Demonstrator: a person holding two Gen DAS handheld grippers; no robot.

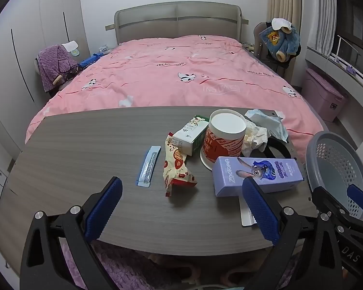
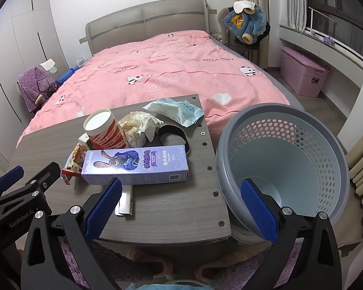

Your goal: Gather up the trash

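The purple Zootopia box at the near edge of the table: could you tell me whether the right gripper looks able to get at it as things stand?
Probably yes. The right gripper is open and empty, the purple Zootopia box lies just ahead of its left finger, on top of the pile with nothing over it. The grey basket stands clear to the right.

Grey woodgrain counter (image 1: 84,145), pink panda-print bed (image 1: 171,77), and a grey basket (image 2: 285,159) with honeycomb holes. Box (image 2: 135,166) is lilac with a cartoon rabbit, cup (image 1: 223,137) is red and white. Jaw pads are blue.
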